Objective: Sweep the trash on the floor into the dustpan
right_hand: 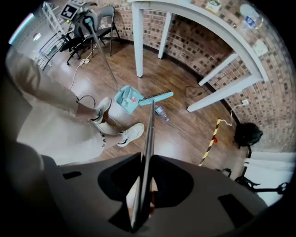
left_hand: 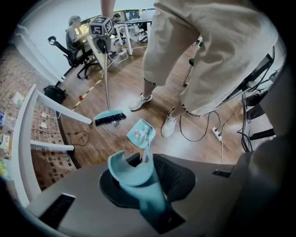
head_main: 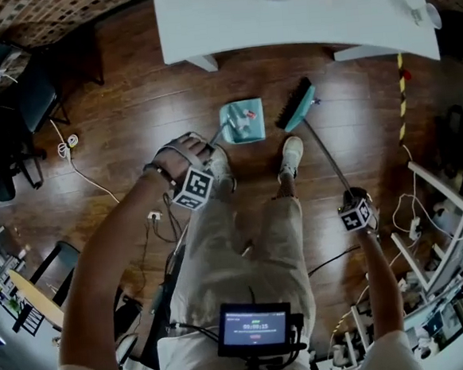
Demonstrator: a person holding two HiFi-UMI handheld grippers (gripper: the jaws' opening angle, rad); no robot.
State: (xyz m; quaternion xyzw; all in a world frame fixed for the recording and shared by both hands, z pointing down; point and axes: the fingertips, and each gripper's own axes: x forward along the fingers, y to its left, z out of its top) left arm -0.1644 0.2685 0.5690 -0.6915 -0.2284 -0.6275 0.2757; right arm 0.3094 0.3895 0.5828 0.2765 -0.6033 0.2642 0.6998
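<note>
A teal dustpan [head_main: 242, 122] rests on the wooden floor just ahead of the person's feet, with red and white scraps in it. Its long handle [left_hand: 133, 170] rises into my left gripper [head_main: 193, 188], which is shut on the handle's teal grip. To the dustpan's right is the teal broom head [head_main: 296, 107] with dark bristles. The broom's metal pole [right_hand: 148, 134] runs back to my right gripper [head_main: 356, 213], shut on it. In the right gripper view a small clear bottle [right_hand: 162, 111] lies on the floor beside the broom head [right_hand: 156, 98] and the dustpan [right_hand: 128, 98].
A white table [head_main: 299, 23] stands beyond the dustpan, its legs close to the broom. Yellow-black tape [head_main: 402, 95] marks the floor at right. Cables and a power strip [left_hand: 216, 133] trail behind the person's shoes [head_main: 291, 155]. Office chairs [head_main: 9, 94] stand at left.
</note>
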